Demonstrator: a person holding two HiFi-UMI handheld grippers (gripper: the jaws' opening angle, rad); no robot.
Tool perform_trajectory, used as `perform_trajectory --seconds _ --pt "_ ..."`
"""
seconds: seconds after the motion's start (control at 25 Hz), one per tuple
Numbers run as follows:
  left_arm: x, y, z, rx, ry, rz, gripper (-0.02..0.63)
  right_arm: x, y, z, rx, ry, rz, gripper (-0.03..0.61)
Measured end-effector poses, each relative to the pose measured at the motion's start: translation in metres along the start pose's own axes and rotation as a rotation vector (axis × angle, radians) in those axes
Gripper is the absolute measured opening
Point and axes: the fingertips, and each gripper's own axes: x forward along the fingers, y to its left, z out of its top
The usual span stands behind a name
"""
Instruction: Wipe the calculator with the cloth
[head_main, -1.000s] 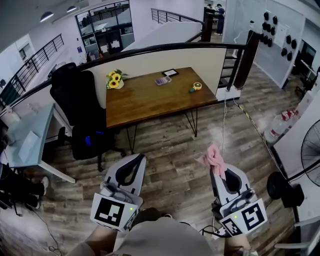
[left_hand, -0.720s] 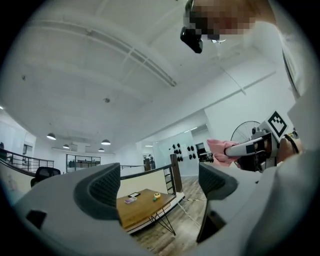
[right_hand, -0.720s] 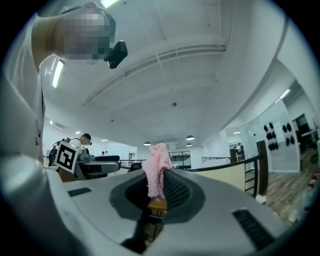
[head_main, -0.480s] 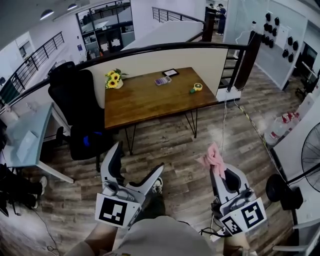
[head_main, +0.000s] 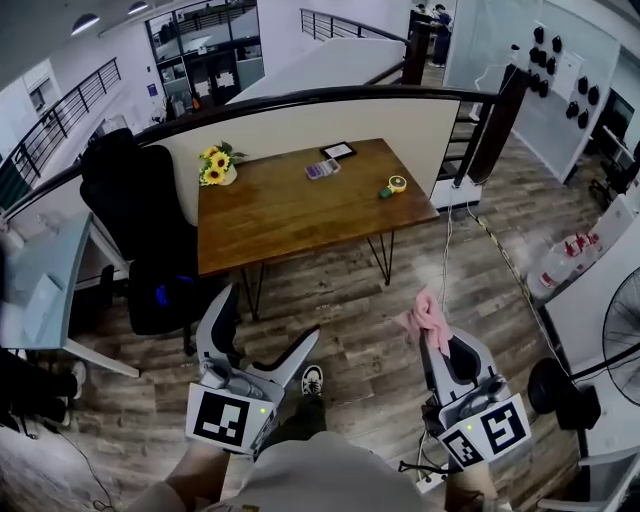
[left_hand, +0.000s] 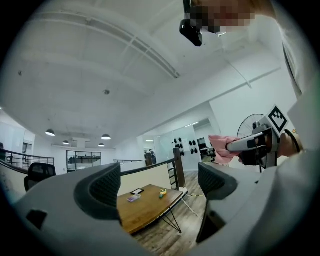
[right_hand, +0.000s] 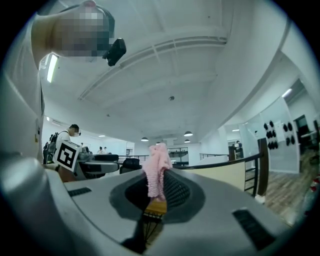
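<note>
wood-plank floor (head_main: 350, 290); right hand-held gripper (head_main: 437, 350) clamps fuzzy pink cloth (head_main: 428, 318), left (head_main: 268, 315) just opened empty.

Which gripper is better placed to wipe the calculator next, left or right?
Right. The right gripper has its jaws shut on the pink cloth. On the left gripper the jaws have just been opening, nothing between them. Both sit short of the table where the calculator lies, so neither has a reach edge.

Calculator (head_main: 323, 169) details too small

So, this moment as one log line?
left tongs: just opened, empty | right tongs: shut on pink cloth | calculator: on table, untouched
</note>
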Motion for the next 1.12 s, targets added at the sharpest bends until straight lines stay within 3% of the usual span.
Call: perform_trajectory --seconds 0.48,0.72,1.12 --pt "0.139 0.121 -0.032 -0.057 0.038 -0.009 0.46 0.175 -0.062 -0.002 -0.015 0.055 0.007 0.035" --pt "0.199 0.181 -0.046 -0.04 0.039 0.0 0.461 0.262 -0.09 -0.008 -0.028 0.071 0.008 0.035" --pt "0.249 0.228 -0.071 -0.042 0.064 0.018 0.462 0.337 -0.129 -0.018 -0.044 0.082 0.0 0.035"
